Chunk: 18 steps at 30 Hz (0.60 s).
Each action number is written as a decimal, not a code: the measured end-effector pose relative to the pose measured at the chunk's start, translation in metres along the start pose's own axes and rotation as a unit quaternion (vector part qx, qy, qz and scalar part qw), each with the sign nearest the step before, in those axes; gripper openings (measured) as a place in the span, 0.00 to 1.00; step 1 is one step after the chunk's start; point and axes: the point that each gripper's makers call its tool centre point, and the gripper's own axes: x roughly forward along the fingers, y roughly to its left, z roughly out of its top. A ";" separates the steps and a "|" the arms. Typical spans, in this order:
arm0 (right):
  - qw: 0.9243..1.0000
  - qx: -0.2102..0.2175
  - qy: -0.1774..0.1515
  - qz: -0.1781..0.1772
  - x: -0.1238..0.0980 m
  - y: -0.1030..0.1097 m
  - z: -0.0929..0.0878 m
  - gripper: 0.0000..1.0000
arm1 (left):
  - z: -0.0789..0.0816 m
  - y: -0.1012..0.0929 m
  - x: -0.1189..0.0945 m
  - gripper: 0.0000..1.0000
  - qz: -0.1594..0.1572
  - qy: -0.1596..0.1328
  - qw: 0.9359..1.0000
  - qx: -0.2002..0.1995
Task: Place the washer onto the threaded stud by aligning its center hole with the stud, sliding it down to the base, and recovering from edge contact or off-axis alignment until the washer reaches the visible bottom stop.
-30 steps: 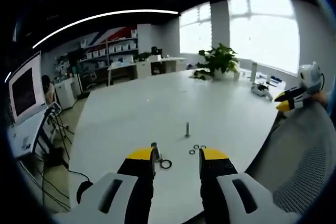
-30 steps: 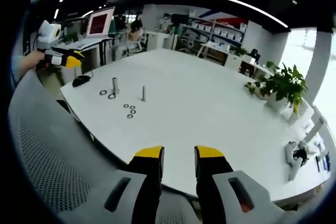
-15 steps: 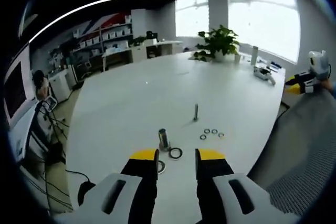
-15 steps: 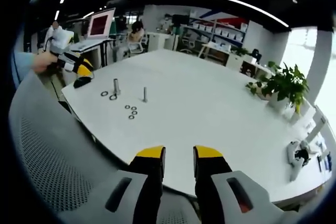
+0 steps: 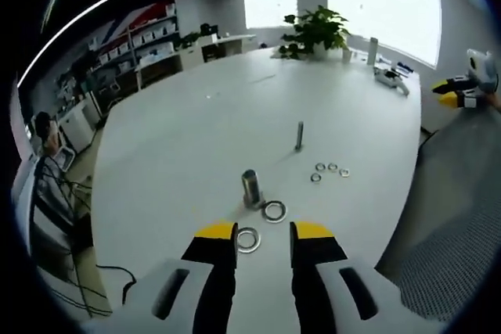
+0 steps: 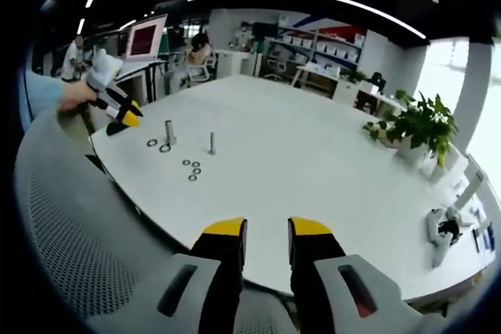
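one upright threaded stud

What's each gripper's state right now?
Left gripper: open, empty, jaws over a large washer on the table.
Right gripper: open, empty.

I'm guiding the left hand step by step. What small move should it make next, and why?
Probably ease the left gripper forward and down so its open jaws straddle the nearest washer. That washer lies flat on the table between the jaw tips, not yet gripped, with a second washer and the thick stud just beyond it.
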 end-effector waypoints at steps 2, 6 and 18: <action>1.000 0.001 0.000 -0.001 0.000 0.000 0.000 0.22 | -0.004 0.004 0.006 0.23 -0.002 0.007 1.000 0.004; 1.000 0.003 -0.010 -0.011 0.000 -0.003 0.004 0.22 | -0.011 0.008 0.013 0.22 -0.009 0.021 1.000 0.006; 1.000 0.012 -0.008 -0.011 0.001 -0.003 0.004 0.21 | -0.039 0.018 0.042 0.21 -0.020 0.075 0.997 -0.005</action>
